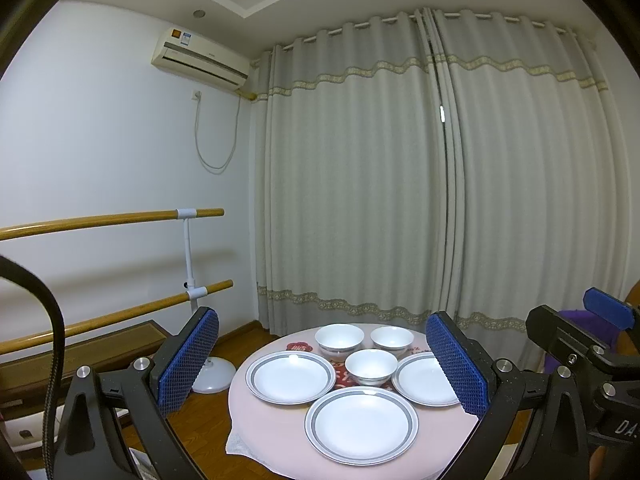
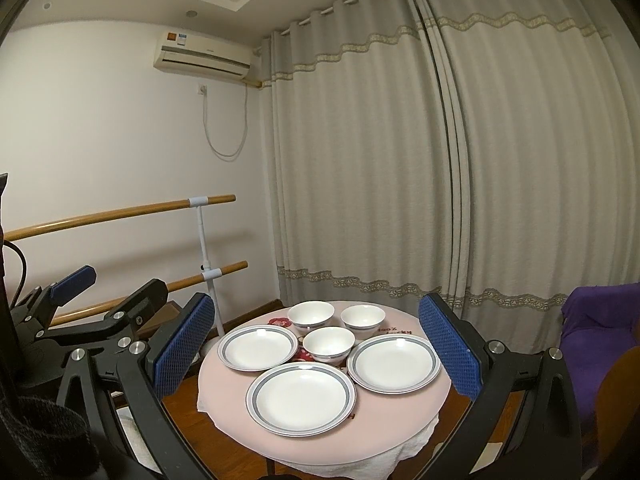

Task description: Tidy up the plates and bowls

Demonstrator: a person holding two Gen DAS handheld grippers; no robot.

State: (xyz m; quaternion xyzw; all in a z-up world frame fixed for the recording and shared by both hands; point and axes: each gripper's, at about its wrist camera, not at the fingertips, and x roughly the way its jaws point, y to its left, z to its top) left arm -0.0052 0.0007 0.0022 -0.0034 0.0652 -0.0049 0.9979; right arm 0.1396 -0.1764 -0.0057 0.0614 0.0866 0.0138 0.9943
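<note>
left gripper and right gripper hang above the table, jaws spread wide and empty; three plates and three bowls sit apart.

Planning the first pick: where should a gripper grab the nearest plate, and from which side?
Take the nearest plate by its near rim, coming in low from the table's front edge. It lies flat and apart from the other dishes, and the raised, banded rim gives one finger a lip to slip under. Both grippers are open.
</note>
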